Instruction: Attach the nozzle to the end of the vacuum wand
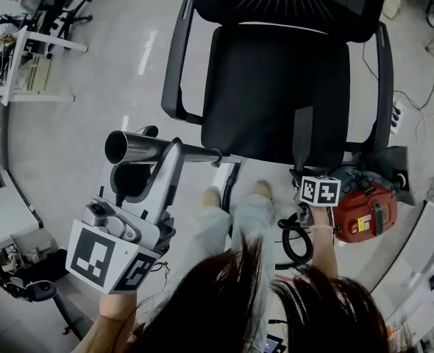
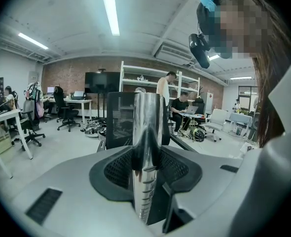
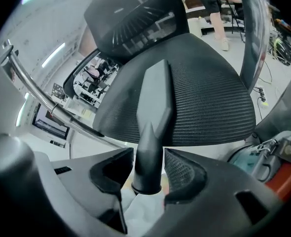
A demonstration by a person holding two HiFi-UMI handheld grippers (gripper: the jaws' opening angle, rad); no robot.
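Observation:
My left gripper [image 1: 154, 171] is shut on the shiny metal vacuum wand [image 1: 140, 147]. The wand's open round end points up and to the left in the head view. In the left gripper view the wand [image 2: 148, 127] runs straight out between the jaws of the left gripper [image 2: 146, 174]. The dark grey flat nozzle [image 3: 155, 102] leans on the front of the chair seat, round collar downward. My right gripper [image 3: 148, 169] stands open around its lower part, with a gap showing beside the right pad. The head view shows the nozzle [image 1: 303, 142] just above the right gripper [image 1: 309, 179].
A black mesh office chair [image 1: 276, 87] fills the middle. A red vacuum body [image 1: 364, 212] with a black hose [image 1: 294, 237] sits on the floor at the right. My legs and shoes [image 1: 235, 212] are below the seat. A white desk [image 1: 26, 57] stands far left.

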